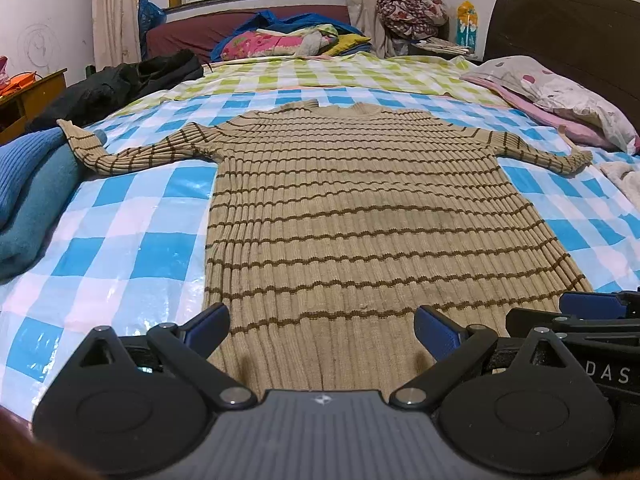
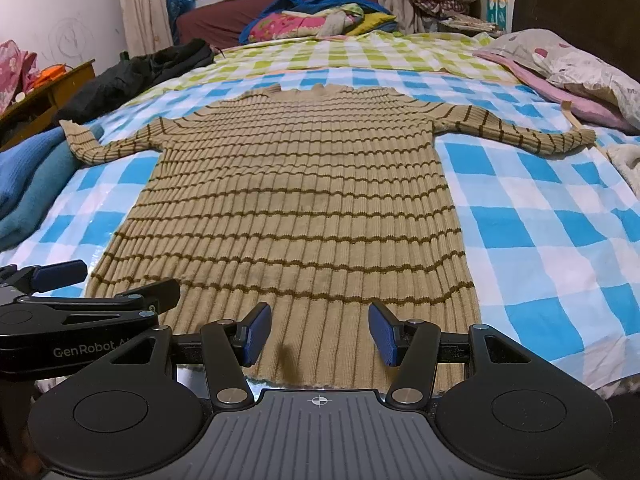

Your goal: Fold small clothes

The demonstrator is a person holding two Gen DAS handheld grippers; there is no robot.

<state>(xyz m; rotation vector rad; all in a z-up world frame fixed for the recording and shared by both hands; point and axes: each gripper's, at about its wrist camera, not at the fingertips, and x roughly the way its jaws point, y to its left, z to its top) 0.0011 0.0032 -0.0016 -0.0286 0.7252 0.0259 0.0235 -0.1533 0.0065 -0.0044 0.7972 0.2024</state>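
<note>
Striped sweater (image 1: pixel 352 216) flat on checked sheet (image 1: pixel 132 216), sleeves spread, left gripper (image 1: pixel 322 326) and right gripper (image 2: pixel 319 334) both released above hem, blue knitwear (image 1: pixel 28 184) at left edge

A sweater (image 1: pixel 340 208) lies flat on the bed (image 1: pixel 120 240), sleeves spread to either side, collar farthest from the fingers. Its hem lies between and just ahead of both grippers' fingertips. Folded clothes (image 1: pixel 28 192) sit left, under the left cuff; a pillow (image 1: pixel 560 96) lies far right. The right gripper (image 2: pixel 320 332) is beside the left gripper (image 1: pixel 322 326), perhaps touching.
</note>
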